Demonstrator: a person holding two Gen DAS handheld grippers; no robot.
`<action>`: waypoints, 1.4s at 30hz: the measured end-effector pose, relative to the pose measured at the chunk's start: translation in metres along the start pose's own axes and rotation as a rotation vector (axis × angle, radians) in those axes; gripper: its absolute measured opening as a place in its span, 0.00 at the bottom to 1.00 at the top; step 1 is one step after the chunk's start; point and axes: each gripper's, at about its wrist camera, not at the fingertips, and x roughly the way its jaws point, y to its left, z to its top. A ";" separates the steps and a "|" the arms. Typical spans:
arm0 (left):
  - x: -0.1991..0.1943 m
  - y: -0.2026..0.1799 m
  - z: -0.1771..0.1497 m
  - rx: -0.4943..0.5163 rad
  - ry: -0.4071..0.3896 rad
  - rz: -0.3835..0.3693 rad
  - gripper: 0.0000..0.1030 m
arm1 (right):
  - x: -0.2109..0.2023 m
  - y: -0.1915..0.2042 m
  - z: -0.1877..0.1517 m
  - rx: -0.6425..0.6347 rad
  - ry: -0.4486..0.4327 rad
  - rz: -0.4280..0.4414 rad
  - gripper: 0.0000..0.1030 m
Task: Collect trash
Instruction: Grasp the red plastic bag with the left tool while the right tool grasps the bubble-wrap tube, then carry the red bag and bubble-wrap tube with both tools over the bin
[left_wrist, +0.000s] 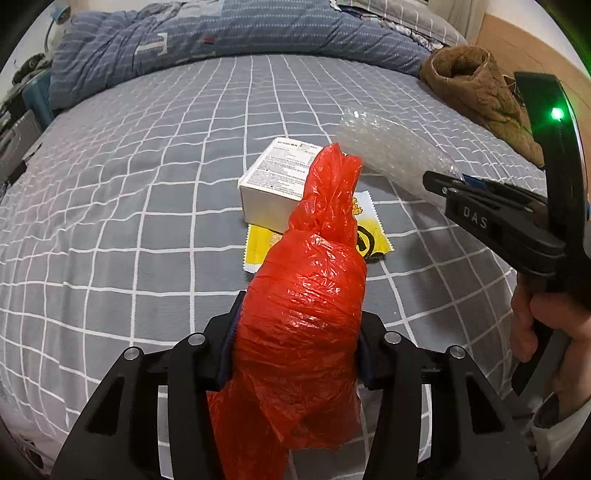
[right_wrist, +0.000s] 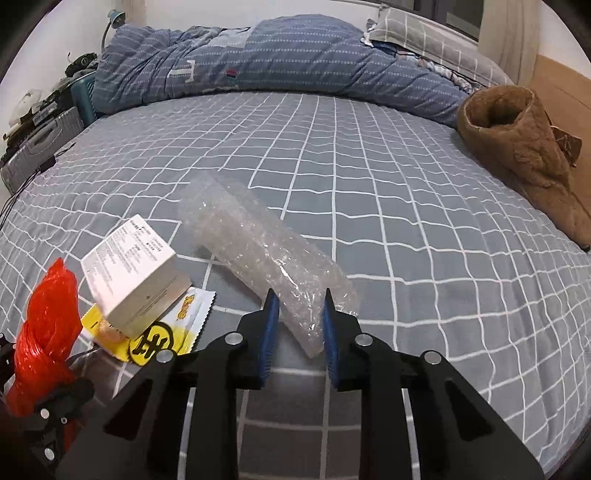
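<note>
Left gripper is clamped on a red plastic bag, both pads pressing into its bunched middle; we see the knotted top sticking up past the fingertips. Right gripper has its blue pads squeezed on the near end of a clear bubble-wrap roll, whose far end lies toward the middle of the bed. No earlier picture, so we say nothing on jaw motion.

From the left wrist view we read "DAS" on the right gripper's black finger, with a green light lit on its body and a hand around the handle.

On the grey sheet with white grid lines sits a white box with small black print on top, too fine to read. It rests partly on a yellow and white wrapper with a black circled character and a serrated edge. Box and wrapper lie between the two grippers, just beside the roll.

Further back: a blue striped quilt with a white "T" patch, and a brown fleece garment at the right edge of the bed.
</note>
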 end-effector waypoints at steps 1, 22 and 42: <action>-0.002 0.000 0.000 0.000 -0.002 0.001 0.47 | -0.003 -0.001 -0.001 0.006 -0.002 -0.001 0.21; -0.051 0.013 -0.013 -0.025 -0.037 0.001 0.46 | -0.076 -0.007 -0.031 0.055 -0.052 -0.043 0.18; -0.101 0.020 -0.068 -0.077 -0.032 0.001 0.46 | -0.163 -0.005 -0.088 0.123 -0.058 -0.030 0.17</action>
